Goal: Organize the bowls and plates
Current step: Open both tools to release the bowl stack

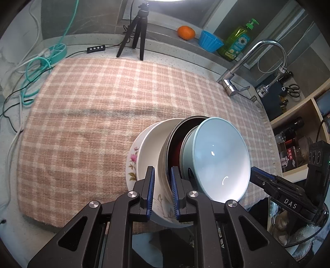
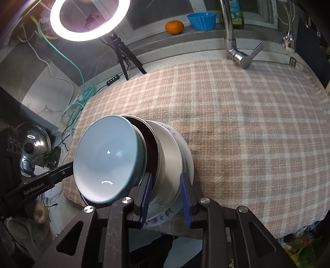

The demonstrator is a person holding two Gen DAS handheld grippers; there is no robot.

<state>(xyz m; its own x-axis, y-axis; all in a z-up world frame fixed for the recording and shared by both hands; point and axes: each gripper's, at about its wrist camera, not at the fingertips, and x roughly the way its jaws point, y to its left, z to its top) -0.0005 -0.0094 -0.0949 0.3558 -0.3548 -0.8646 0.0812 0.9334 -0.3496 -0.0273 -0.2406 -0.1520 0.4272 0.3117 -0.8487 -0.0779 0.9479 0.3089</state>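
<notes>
A nested stack stands at the near edge of the plaid cloth (image 1: 92, 115): a floral plate (image 1: 132, 162) underneath, then a white bowl (image 1: 148, 148), a dark metal-rimmed bowl (image 1: 175, 140) and a pale blue bowl (image 1: 220, 160) on top. My left gripper (image 1: 162, 185) straddles the white bowl's wall, its blue pads slightly apart from it. My right gripper (image 2: 165, 195) brackets the white bowl (image 2: 169, 156) and the floral plate's rim (image 2: 160, 216) from the opposite side, with gaps showing beside the pads. The blue bowl (image 2: 105, 156) fills the left of the right wrist view. Each gripper also shows in the other's view.
Behind the cloth stand a black tripod (image 1: 136, 35), a tangerine (image 1: 186, 32), a blue cup (image 1: 210, 41), a green soap bottle (image 1: 237, 43) and a chrome faucet (image 1: 257, 61). Teal and white cables (image 1: 35, 70) lie at the far left. A ring light (image 2: 90, 18) glows above.
</notes>
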